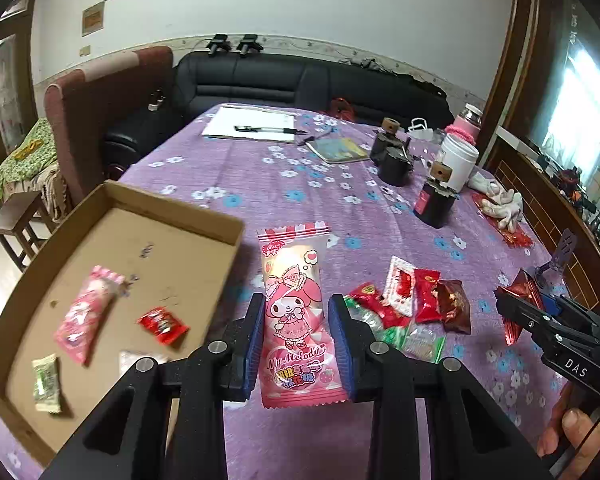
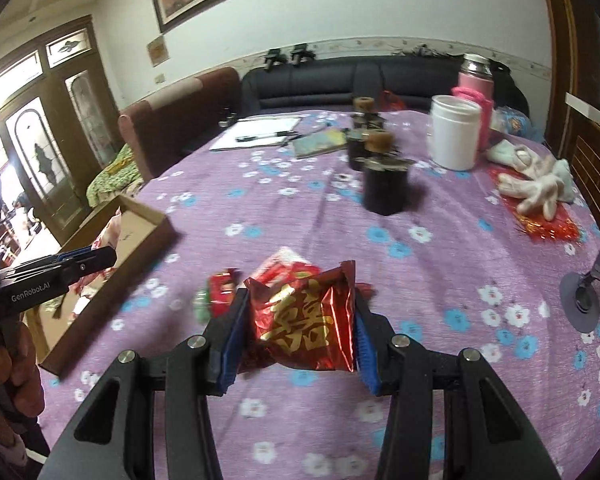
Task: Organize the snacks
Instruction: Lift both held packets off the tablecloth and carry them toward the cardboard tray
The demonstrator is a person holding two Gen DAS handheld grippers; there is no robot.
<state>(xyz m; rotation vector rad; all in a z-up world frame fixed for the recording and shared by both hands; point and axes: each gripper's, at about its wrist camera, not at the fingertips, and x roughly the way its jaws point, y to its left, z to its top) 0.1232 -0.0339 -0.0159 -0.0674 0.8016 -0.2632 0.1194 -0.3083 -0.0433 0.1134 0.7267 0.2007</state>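
Loose snack packets lie on the purple floral tablecloth, dark jars and a white canister well beyond. Cardboard tray holds a pink packet, red packet and green packet. Left gripper clamps the pink My Melody packet above the cloth, beside the tray; right gripper clamps a red foil packet.

**Both my grippers loaded and tilted down**

My left gripper points forward and downward, its blue pads pressed on either side of a pink snack packet held upright between them. My right gripper tilts down the same way, clamped on a red foil packet. My fingers wrap the right gripper's handle; my other hand grasps the left one's.
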